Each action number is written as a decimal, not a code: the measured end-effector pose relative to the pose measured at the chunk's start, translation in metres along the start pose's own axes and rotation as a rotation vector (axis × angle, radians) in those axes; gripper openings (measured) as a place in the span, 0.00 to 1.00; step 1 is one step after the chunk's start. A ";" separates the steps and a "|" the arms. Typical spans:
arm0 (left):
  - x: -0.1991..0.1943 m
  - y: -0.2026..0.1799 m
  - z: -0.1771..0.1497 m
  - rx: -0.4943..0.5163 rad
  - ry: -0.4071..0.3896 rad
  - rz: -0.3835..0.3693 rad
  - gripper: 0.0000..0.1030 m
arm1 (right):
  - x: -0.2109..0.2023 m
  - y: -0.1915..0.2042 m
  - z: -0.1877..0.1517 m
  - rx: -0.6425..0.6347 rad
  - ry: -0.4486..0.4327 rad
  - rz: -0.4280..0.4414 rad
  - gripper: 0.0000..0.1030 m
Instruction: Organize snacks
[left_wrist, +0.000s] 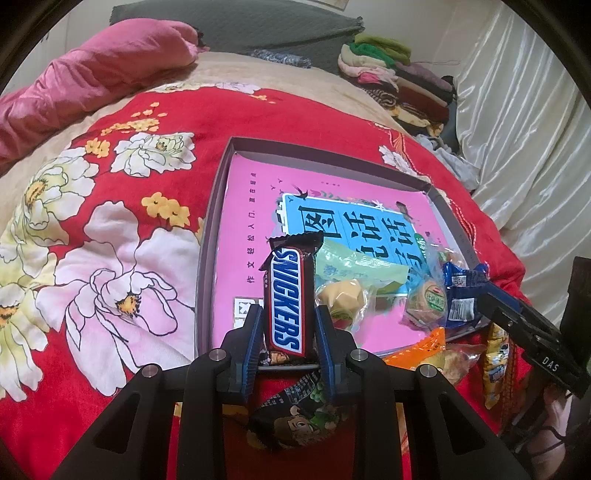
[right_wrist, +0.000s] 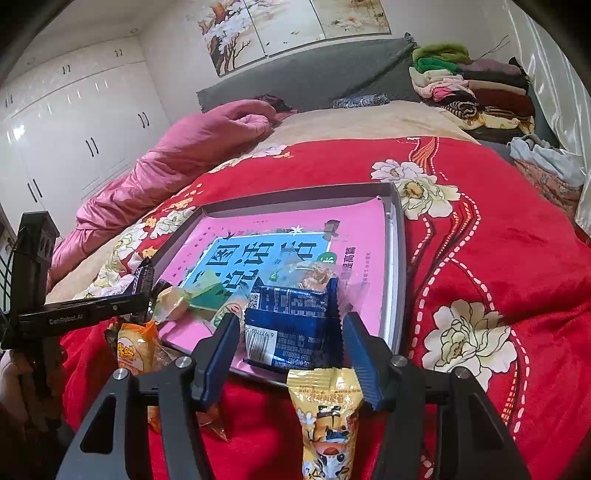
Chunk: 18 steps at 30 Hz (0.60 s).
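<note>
A: Where was the tray (left_wrist: 216, 229)?
B: On the bed (left_wrist: 110, 221).
A: Left tool (left_wrist: 285, 325)?
B: Clamped on the Snickers bar (left_wrist: 287, 295), over the tray's near edge.
A: Right tool (right_wrist: 289, 341)?
B: Half-open; blue packet (right_wrist: 291, 325) between, contact unclear.

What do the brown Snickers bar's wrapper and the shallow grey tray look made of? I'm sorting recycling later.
Brown Snickers bar: glossy plastic film, judging by its sheen and crimped, serrated end. Shallow grey tray: probably matte cardboard, with thin, straight, dull walls; rigid plastic can't be ruled out.

tray (left_wrist: 216, 206) on bedspread (left_wrist: 110, 258), snickers bar (left_wrist: 286, 295) upright at its near-left corner, wrapped snacks (left_wrist: 424, 299) to the right
</note>
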<state>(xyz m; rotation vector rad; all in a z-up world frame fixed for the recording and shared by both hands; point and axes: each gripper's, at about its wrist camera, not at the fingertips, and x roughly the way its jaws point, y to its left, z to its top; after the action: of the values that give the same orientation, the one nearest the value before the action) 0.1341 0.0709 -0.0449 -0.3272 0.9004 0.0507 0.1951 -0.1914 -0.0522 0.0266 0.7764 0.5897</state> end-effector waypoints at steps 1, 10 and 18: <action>0.000 0.000 0.000 0.000 0.000 0.000 0.28 | 0.000 0.000 0.000 0.000 0.000 -0.001 0.56; -0.003 0.003 0.001 -0.015 -0.004 -0.004 0.29 | -0.002 0.000 0.001 0.000 -0.009 -0.007 0.58; -0.006 0.005 0.000 -0.029 -0.006 -0.010 0.35 | -0.005 0.001 0.002 0.000 -0.019 -0.008 0.59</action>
<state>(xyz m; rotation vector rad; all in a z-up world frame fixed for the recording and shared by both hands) 0.1296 0.0767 -0.0412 -0.3584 0.8925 0.0558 0.1934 -0.1929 -0.0476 0.0290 0.7582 0.5809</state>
